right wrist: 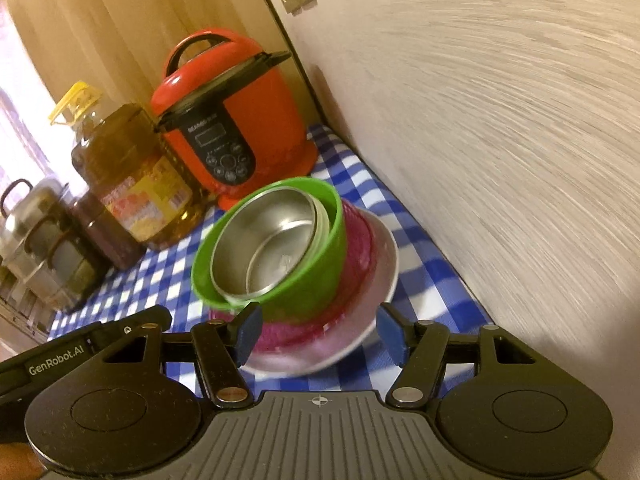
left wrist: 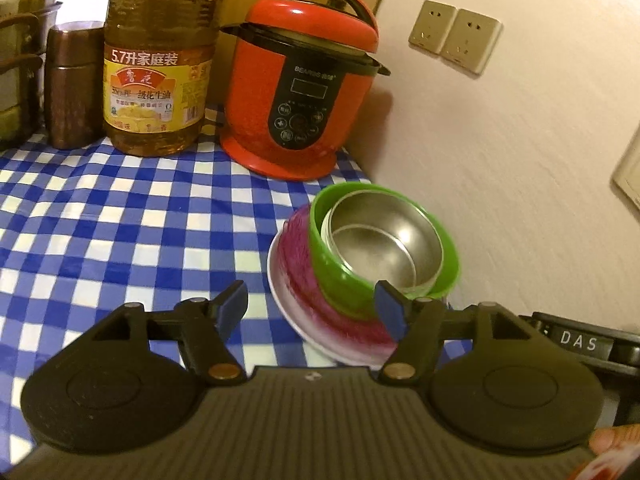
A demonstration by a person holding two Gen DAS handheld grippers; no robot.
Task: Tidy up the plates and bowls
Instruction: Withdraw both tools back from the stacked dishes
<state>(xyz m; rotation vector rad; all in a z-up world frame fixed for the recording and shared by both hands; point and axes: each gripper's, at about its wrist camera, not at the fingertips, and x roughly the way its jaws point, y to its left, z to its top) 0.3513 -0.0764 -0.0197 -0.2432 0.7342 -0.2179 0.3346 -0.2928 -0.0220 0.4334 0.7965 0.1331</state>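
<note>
At the near edge of both wrist views, the left tool (left wrist: pixel 312 308) and the right tool (right wrist: pixel 318 334) are each standing with jaws apart and nothing clamped between them. Just beyond the blue pads, a stack of dishes is sitting on the desk (left wrist: pixel 120 232), which is wearing a blue-and-white checked cloth, close to the wall (left wrist: pixel 500 160). A white plate (right wrist: pixel 360 340) is lying at the bottom, a pink bowl (right wrist: pixel 356 248) is nesting on it, a green bowl (right wrist: pixel 316 276) is resting in that, and a steel bowl (right wrist: pixel 272 248) is sitting innermost. The stack is leaning somewhat rather than sitting square. Farther back, a red electric pressure cooker (left wrist: pixel 296 92) is standing beside a large bottle of peanut oil (left wrist: pixel 160 68), with a brown canister (left wrist: pixel 72 88) further left. Two wall sockets (left wrist: pixel 454 36) are showing on the wall behind.
</note>
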